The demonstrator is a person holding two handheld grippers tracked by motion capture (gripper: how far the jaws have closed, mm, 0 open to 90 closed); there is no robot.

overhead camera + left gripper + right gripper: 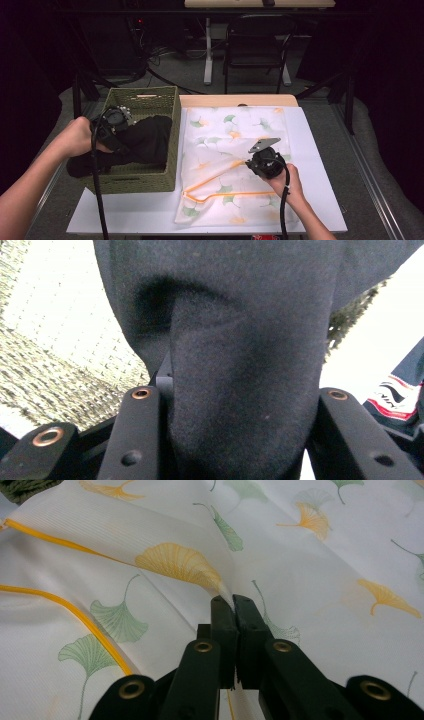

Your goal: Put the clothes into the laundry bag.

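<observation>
At 9 o'clock, over woven basket (150,100) | left gripper (235,405) clamping soft black garment (240,350) | right gripper (233,605) pinching thin leaf-print bag (310,575)

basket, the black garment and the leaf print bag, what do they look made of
The olive-green rectangular woven basket looks like plaited grass or paper cord: a coarse, matt weave shows on its walls. The black garment looks like soft fleece or brushed knit, with a fuzzy, dull nap. The white ginkgo-leaf print bag with orange edging looks like thin, fine-ribbed synthetic mesh, slightly sheer and puckering where the right gripper pinches it.
</observation>
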